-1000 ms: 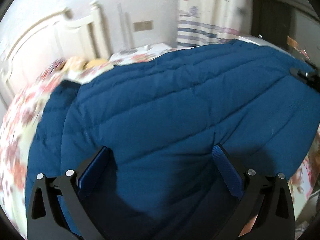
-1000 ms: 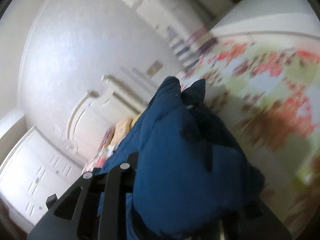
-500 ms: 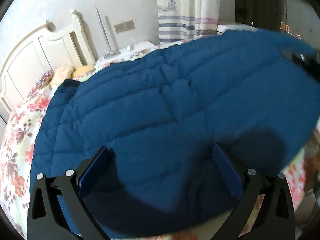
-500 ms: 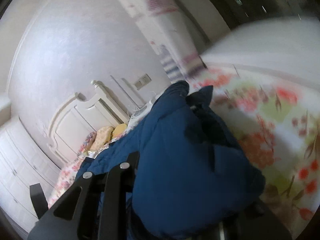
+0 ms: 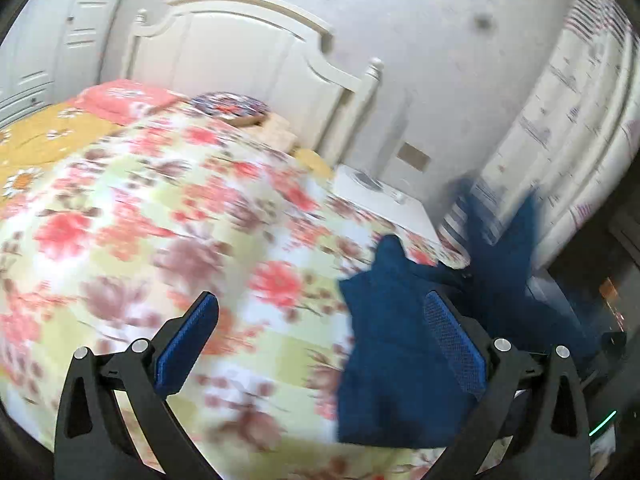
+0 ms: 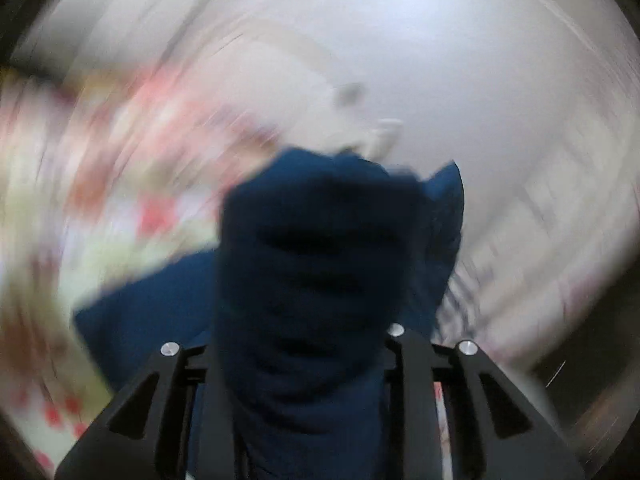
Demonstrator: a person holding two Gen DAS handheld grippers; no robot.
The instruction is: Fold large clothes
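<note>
The dark blue quilted jacket (image 5: 396, 344) shows at the right of the left wrist view, bunched and lifted off the bed, with flaps sticking up. My left gripper (image 5: 320, 340) is open above the floral bedcover; its right finger (image 5: 456, 344) lies against the jacket's edge, and no fabric is pinched. The right wrist view is heavily blurred. In it a thick wad of the jacket (image 6: 320, 240) fills the gap of my right gripper (image 6: 304, 320) and hides its pads. Those jaws are opening with the fabric still wedged between them.
The bed's floral cover (image 5: 160, 220) fills the left and middle. Behind it stand a white headboard (image 5: 248, 48), a pink pillow (image 5: 120, 98) and a yellow blanket (image 5: 40, 132). A white nightstand (image 5: 384, 200) and striped curtain (image 5: 560, 120) are at the right.
The left gripper swung off the spread jacket and now looks over the bare floral cover, jacket at its right. The right gripper rolled sharply with the jacket still in it; its view blurred.
</note>
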